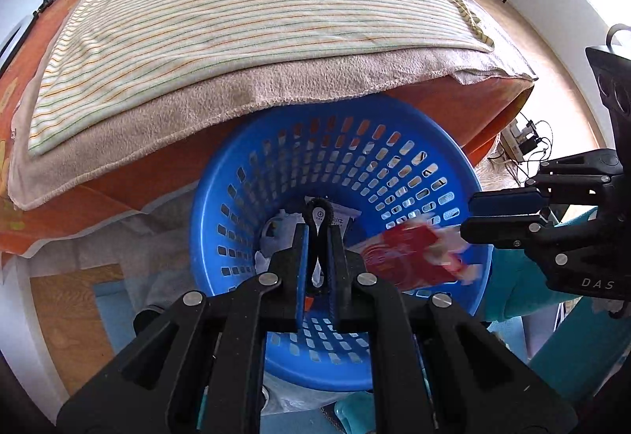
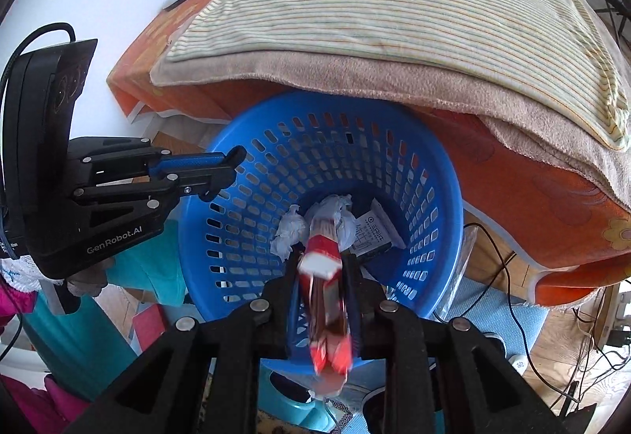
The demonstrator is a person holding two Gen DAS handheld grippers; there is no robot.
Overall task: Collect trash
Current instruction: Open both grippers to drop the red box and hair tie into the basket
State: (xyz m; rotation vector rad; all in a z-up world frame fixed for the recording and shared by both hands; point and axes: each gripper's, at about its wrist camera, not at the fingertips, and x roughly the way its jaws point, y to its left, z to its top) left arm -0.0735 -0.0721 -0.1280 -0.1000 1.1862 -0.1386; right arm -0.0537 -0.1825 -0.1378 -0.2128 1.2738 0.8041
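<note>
Beside the blanket-draped bed (image 1: 236, 40) stands a blue basket (image 1: 221, 197) already holding crumpled paper (image 2: 290, 231). Over its mouth, the right gripper (image 2: 323, 276) pinches a red wrapper (image 2: 325, 268) for dropping; the left gripper (image 1: 317, 241) is closed on a black loop (image 1: 318, 215).

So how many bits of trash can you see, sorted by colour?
White crumpled paper balls in the blue plastic basket: 2
White flat printed packet in the basket: 1
Red and white wrapper by the right gripper: 1
Black looped band in the left gripper: 1
Total: 5
</note>
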